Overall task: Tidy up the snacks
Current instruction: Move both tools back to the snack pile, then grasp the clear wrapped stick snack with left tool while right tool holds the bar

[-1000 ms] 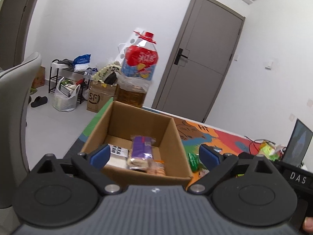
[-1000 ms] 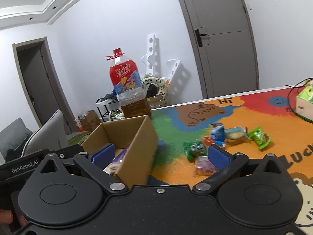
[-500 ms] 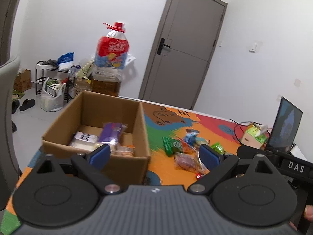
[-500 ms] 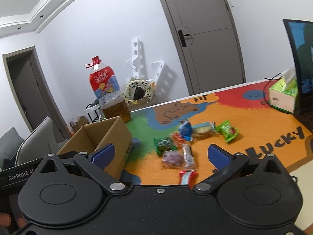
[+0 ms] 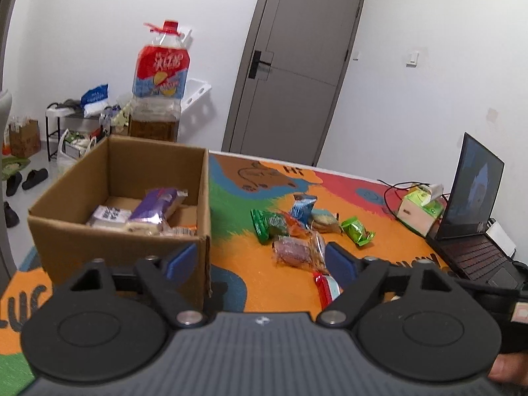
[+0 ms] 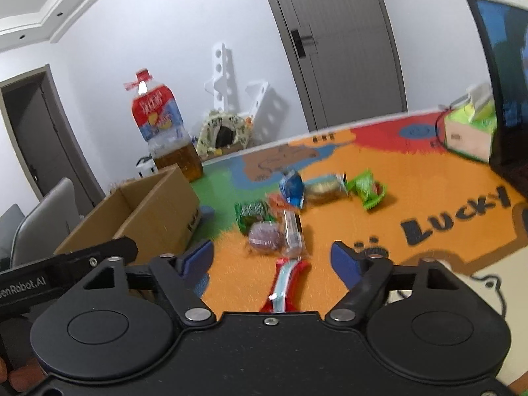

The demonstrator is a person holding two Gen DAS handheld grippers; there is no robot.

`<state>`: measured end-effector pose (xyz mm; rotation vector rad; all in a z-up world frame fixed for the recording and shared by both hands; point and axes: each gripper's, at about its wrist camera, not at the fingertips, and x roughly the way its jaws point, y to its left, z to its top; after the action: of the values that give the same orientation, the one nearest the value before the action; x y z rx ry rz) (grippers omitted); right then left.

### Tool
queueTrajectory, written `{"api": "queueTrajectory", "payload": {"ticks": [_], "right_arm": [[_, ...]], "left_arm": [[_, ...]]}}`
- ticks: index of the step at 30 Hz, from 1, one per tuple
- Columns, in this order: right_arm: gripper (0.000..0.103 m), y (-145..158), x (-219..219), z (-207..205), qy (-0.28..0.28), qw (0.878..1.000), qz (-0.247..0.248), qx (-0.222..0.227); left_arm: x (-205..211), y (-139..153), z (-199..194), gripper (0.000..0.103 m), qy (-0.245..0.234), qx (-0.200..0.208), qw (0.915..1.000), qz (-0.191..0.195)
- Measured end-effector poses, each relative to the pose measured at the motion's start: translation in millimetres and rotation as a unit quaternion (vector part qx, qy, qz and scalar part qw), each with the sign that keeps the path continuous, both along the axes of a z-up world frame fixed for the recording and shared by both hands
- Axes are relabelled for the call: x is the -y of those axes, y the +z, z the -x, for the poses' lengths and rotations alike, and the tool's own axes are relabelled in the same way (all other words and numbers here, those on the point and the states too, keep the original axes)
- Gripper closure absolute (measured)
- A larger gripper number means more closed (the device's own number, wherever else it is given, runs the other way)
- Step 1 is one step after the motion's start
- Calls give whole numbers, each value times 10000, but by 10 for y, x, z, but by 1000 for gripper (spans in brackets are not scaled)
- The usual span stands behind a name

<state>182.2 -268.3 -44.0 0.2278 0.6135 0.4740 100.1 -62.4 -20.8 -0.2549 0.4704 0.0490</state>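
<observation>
An open cardboard box (image 5: 118, 241) stands at the left of the colourful mat, with a purple packet (image 5: 155, 208) and a white packet (image 5: 109, 214) inside. Loose snacks lie to its right: a green packet (image 5: 267, 224), a blue one (image 5: 302, 208), a clear-wrapped purplish cake (image 5: 292, 250) and a red-and-white packet (image 5: 326, 288). My left gripper (image 5: 260, 260) hovers by the box's near right corner, jaws closing on nothing. My right gripper (image 6: 270, 259) is above the red-and-white packet (image 6: 283, 280), jaws closing, pads not touching it. The box (image 6: 158, 211) is to its left.
A large oil bottle (image 5: 160, 85) stands behind the box. At the right are a tissue box (image 5: 419, 209), a cable and an open laptop (image 5: 472, 204). A grey chair (image 6: 43, 217) is left of the table. A person's fingers hold each gripper's handle.
Both views have swung right from the box toward the loose snacks and dropped lower. The fingers of both grippers stand closer together than before.
</observation>
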Motion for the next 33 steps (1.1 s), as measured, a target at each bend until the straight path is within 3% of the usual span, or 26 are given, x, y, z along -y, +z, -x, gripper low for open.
{"api": "queueTrajectory", "payload": {"ticks": [1,3,6,10,18,22,33], "right_arm": [[38,-37,-18,-19,17,10000,51,-52],[40,-98,-49,-47,49,9998,115,-132],[42,-177,-89,-87,71,9996,164,-226],[48,-295,-159,-153,118,9989,240,-385],[50,-469,-258,-263,218,9983,366,-398],[81,-473,-188,-281,102,9978,539,-367],[82,-478,215,-241,-145,9994,115,-292]], "left_arm": [[-1,-22,-22,29,6,-42,10000,47],[-8,-79,-68,44,-36,-165,9997,185],[5,-141,-110,50,-58,-248,9994,253],[44,-206,-181,50,-103,-326,9990,272],[134,-329,-311,50,-110,-472,9984,306],[197,-362,-385,50,-129,-531,9981,295],[438,-412,-600,50,-173,-550,9983,78]]}}
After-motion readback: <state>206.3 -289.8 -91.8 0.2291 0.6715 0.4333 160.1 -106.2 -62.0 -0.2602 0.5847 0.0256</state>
